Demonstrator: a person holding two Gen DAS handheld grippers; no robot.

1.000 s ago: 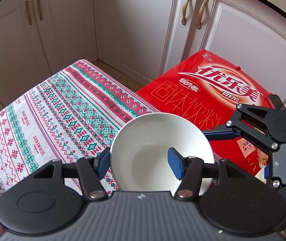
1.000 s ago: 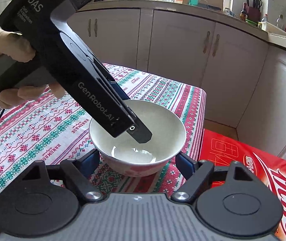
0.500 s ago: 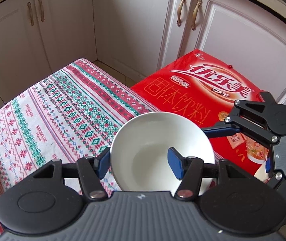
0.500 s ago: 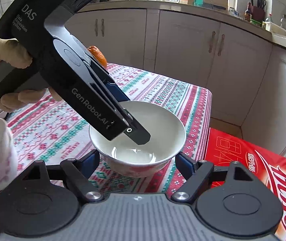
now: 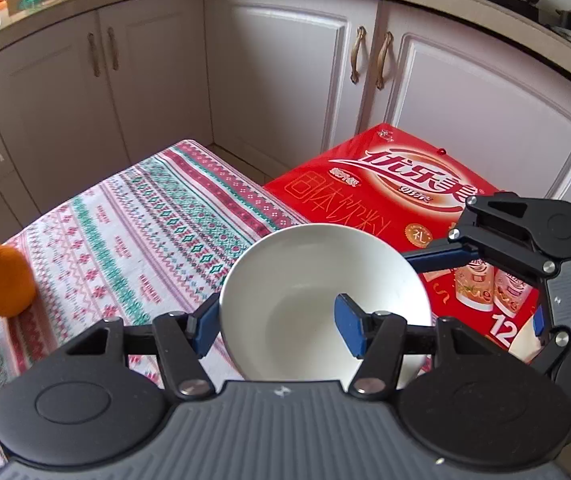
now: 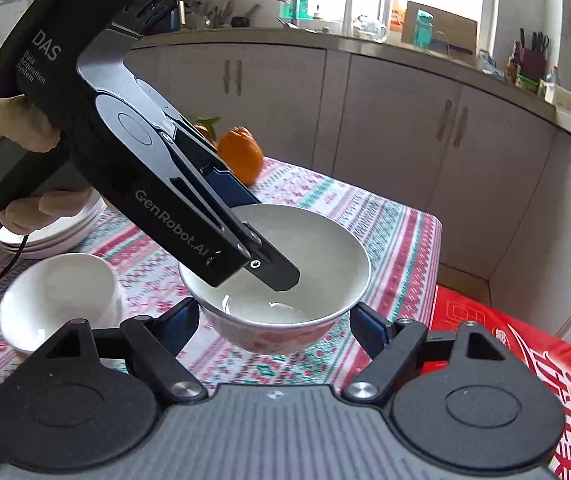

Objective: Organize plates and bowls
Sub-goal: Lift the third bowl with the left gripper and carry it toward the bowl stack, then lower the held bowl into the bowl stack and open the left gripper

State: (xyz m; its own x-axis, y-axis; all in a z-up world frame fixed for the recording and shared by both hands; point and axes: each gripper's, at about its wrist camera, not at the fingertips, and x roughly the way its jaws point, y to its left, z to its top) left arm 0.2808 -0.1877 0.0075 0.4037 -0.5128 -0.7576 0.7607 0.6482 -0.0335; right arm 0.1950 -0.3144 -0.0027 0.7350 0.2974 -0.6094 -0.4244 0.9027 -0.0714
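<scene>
White ceramic bowl (image 6: 281, 280) hung clear above the cloth-covered counter (image 5: 133, 224), gripped by the left tongs (image 5: 277, 324) across its rim, one finger inside. Over the last second it had been carried toward a second bowl (image 6: 59, 300) and the stacked plates (image 6: 51, 232), both newly in view. Right tongs (image 6: 275, 326) stayed wide beneath, holding nothing. Nesting looked next.

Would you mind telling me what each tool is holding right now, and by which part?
The left tool grips the white bowl by its rim, one finger inside. The right tool holds nothing.
</scene>
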